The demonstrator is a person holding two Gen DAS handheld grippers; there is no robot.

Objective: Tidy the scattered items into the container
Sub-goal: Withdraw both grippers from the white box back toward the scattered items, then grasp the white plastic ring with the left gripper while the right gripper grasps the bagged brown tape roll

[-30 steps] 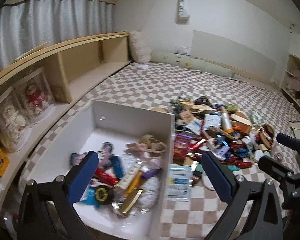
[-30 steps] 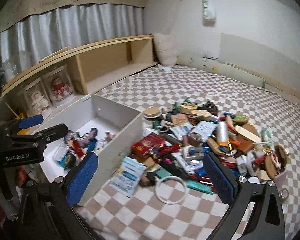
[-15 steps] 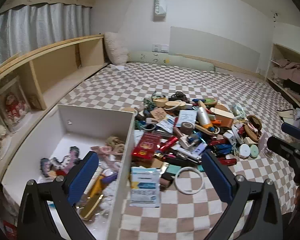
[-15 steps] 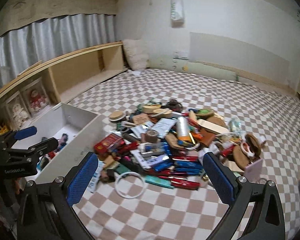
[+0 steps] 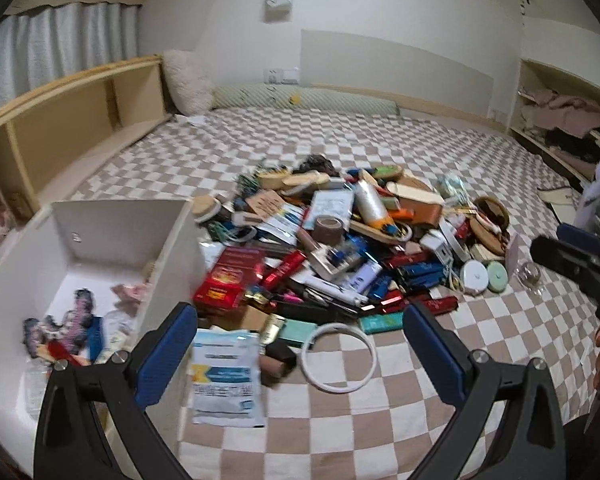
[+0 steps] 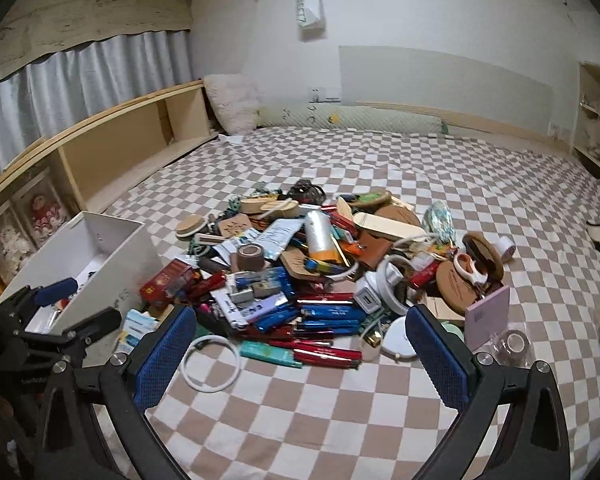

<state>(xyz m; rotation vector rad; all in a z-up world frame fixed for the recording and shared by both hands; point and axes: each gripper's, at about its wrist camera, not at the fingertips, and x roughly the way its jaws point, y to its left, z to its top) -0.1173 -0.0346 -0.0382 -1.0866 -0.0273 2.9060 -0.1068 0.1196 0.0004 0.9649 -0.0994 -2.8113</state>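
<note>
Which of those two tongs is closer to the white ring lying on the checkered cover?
Left, by a small margin. The white ring lies just ahead of the left tongs, between their open tips. It sits ahead and off to the left of the right tongs, near their left tip.

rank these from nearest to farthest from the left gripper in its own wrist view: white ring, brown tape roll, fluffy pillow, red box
1. white ring, on the checked cover just ahead of the left gripper, between its open fingers.
2. red box, at the pile's left edge by the container wall.
3. brown tape roll, mid-pile.
4. fluffy pillow, against the far wall.
</note>
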